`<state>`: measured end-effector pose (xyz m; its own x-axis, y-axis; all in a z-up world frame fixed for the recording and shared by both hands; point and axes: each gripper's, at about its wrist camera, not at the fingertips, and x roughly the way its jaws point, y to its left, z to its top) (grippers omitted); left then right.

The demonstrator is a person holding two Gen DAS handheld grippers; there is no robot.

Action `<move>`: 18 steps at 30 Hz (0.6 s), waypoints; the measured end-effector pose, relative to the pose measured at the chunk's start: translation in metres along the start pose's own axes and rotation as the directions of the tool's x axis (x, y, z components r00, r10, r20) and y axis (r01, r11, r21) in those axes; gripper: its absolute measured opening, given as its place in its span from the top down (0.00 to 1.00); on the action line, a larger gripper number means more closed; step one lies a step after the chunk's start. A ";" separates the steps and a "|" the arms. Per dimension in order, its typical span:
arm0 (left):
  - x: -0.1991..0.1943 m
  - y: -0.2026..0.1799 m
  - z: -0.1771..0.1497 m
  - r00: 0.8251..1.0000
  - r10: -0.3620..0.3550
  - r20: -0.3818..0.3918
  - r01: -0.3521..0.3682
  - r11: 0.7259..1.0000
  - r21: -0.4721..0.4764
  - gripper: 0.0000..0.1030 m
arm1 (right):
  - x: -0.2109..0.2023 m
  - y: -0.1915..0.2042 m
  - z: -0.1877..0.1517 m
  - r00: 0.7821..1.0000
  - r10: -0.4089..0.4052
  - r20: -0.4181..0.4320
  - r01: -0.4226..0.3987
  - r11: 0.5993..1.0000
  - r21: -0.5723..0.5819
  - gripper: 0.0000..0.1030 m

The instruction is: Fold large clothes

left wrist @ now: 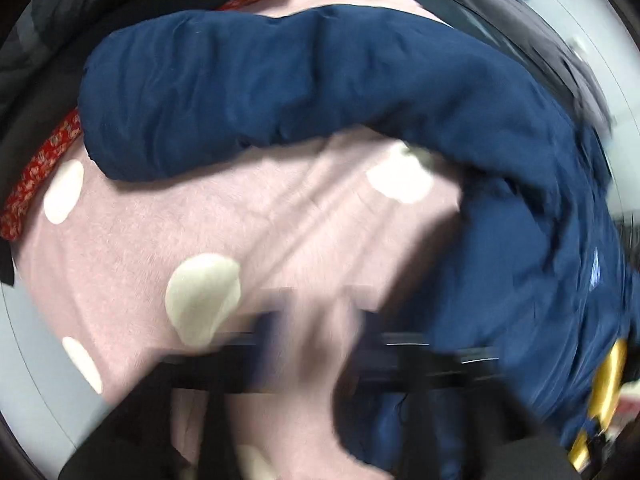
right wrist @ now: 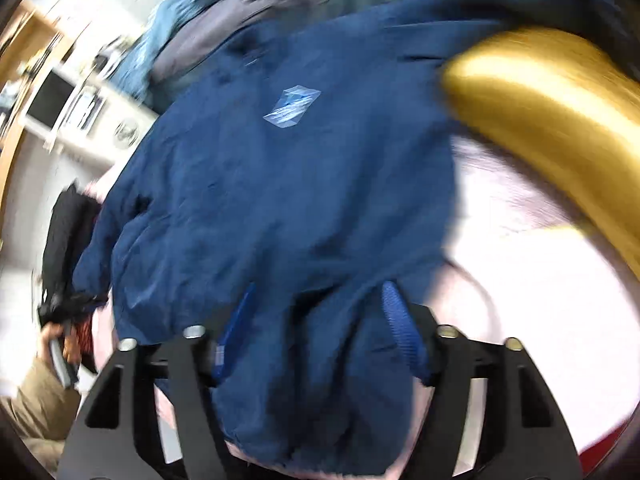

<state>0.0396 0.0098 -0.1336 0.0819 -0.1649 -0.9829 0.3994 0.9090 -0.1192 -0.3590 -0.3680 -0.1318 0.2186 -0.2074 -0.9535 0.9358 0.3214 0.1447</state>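
A large navy jacket (left wrist: 280,80) lies crumpled across a pink blanket with white dots (left wrist: 160,240). One sleeve stretches across the top of the left wrist view. My left gripper (left wrist: 320,320) is badly blurred at the bottom of that view, its fingers apart over bare pink blanket, beside the jacket's edge. In the right wrist view the navy jacket (right wrist: 280,200) fills the middle, with a small pale label on it and its gold lining (right wrist: 540,100) turned out at the upper right. My right gripper (right wrist: 316,312) stands open, its blue fingers (right wrist: 400,328) spread above the jacket's near hem.
A red patterned cloth (left wrist: 36,184) and a black garment (left wrist: 40,60) lie at the blanket's left edge. Grey and light blue clothes (right wrist: 260,8) are heaped behind the jacket. A person's hand (right wrist: 60,344) shows at the lower left, and shelves with a screen (right wrist: 48,100) stand beyond.
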 end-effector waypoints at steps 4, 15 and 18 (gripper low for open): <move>-0.007 -0.011 -0.033 0.999 0.005 0.049 -0.011 0.993 0.117 0.07 | 0.006 -0.040 -0.025 0.993 0.072 -0.099 -0.066 0.996 0.065 0.32; 0.056 -0.078 -0.072 0.993 -0.074 -0.089 0.094 0.966 0.241 0.10 | 0.092 -0.039 -0.059 0.968 0.116 -0.224 -0.087 0.987 0.134 0.34; 0.058 -0.098 -0.072 0.994 -0.044 -0.096 0.070 0.957 0.280 0.40 | 0.086 -0.019 -0.054 0.971 0.088 -0.224 -0.078 0.995 0.056 0.72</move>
<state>-0.0606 -0.0613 -0.1888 -0.0241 -0.1676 -0.9856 0.6439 0.7515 -0.1435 -0.3732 -0.3423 -0.2305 0.2330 0.0340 -0.9719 0.9301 0.2839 0.2329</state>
